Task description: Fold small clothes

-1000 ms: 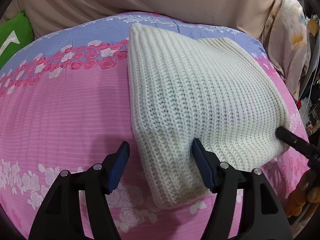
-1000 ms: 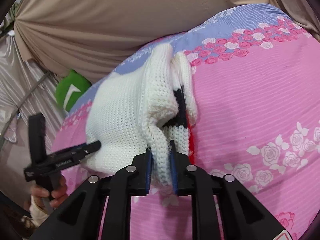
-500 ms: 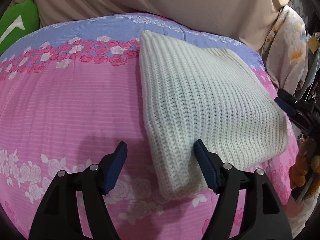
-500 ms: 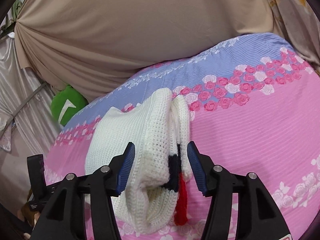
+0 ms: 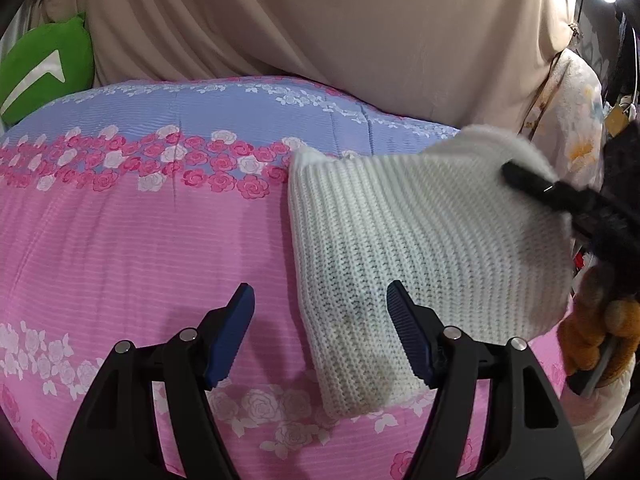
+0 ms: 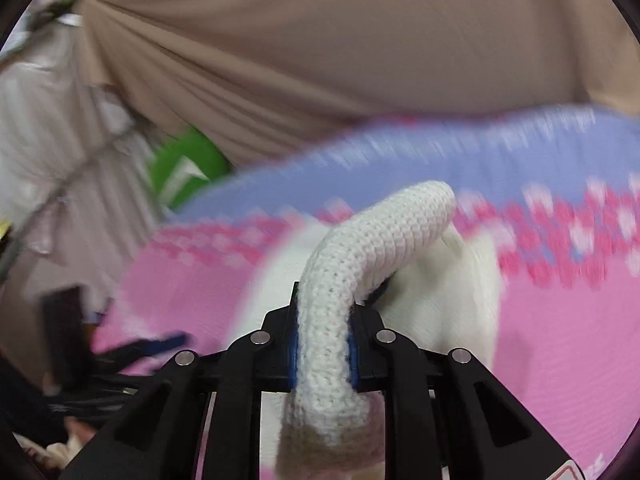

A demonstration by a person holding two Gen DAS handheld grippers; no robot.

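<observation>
My right gripper (image 6: 322, 350) has its blue pads pinched on a thick rolled edge of the white knit sweater (image 6: 360, 264), which arches up and away from the jaws. My left gripper (image 5: 320, 332) holds its fingers spread wide, gripping nothing; its right finger (image 5: 408, 336) overlaps the sweater's near left corner, contact not determinable. The sweater (image 5: 420, 240) lies folded on the pink floral bedspread (image 5: 140, 248), right of centre, its far right edge lifted. A green cushion (image 5: 44, 68) sits far left against the beige curtain (image 5: 320, 20).
</observation>
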